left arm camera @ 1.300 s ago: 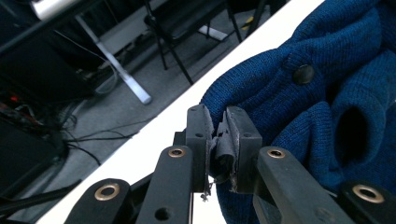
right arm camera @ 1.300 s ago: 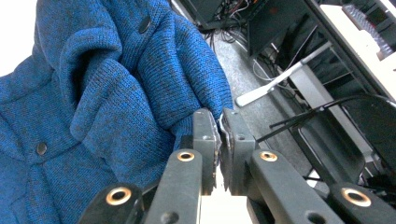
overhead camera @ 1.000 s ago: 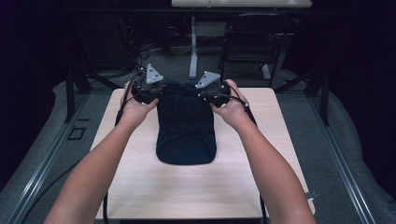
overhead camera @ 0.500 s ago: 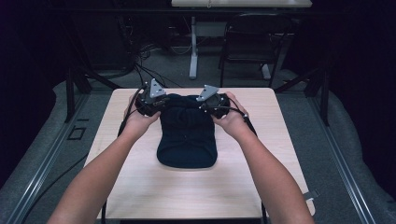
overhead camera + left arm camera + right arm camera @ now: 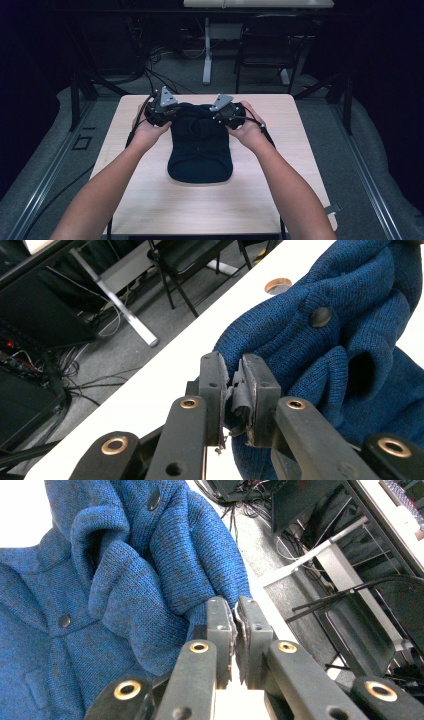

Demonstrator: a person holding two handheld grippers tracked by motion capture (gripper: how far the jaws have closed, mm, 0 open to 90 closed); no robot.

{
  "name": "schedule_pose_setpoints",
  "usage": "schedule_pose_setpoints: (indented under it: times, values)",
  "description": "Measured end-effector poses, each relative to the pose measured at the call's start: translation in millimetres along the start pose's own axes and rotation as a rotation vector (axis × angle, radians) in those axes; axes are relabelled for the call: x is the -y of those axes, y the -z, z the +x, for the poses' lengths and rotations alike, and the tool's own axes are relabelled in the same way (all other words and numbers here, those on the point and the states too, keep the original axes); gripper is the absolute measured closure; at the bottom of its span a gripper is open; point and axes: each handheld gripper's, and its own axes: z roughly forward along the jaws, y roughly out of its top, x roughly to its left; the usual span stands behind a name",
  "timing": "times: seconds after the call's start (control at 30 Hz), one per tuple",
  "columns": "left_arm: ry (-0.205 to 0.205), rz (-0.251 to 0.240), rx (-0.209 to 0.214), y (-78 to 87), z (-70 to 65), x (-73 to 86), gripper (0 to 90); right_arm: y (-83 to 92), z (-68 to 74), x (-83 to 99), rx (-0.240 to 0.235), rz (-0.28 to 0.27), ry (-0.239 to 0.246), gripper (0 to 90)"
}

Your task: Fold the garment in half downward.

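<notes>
One sweater (image 5: 200, 150), two grippers, one table (image 5: 150, 200). Sweater is blue rib-knit with dark round buttons; two show in the left gripper view, two in the right gripper view. It lies mid-table, hem toward 6 o'clock, far end bunched into folds at 12 o'clock between the hands.

Left gripper (image 5: 159, 111) sits at the sweater's 11 o'clock corner, right gripper (image 5: 231, 112) at its 1 o'clock corner, each topped by a grey three-cornered plate. Left gripper (image 5: 232, 382): jaws pressed together, pinching a fold of knit; pad lining looks frayed. Right gripper (image 5: 234, 620): jaws pressed together on the knit's edge, thin pinch.

Table top is pale wood-grain laminate, rectangular, with a round brass-rimmed hole (image 5: 278, 286) near the far edge. Floor is grey carpet. At 12 o'clock beyond the table: one black chair (image 5: 267, 45), a white desk leg (image 5: 206, 55), cable tangle (image 5: 160, 60) on the floor. Room is dark around.
</notes>
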Motion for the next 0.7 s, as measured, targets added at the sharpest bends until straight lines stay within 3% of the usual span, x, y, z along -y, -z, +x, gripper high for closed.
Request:
schedule_pose_setpoints:
  times: [0.17,0.37,0.7]
  values:
    - [-0.012,0.01,0.014,6.6,-13.5,11.0,80.7,6.2,13.1,4.2,0.005,0.004,0.029,85.3]
    - [-0.051,0.036,0.062,11.0,-33.8,32.8,80.7,9.0,38.6,23.1,-0.037,0.04,0.083,85.4]
    - [-0.021,0.032,0.13,19.6,-42.0,52.6,80.6,22.2,57.3,36.6,-0.111,0.025,0.062,85.6]
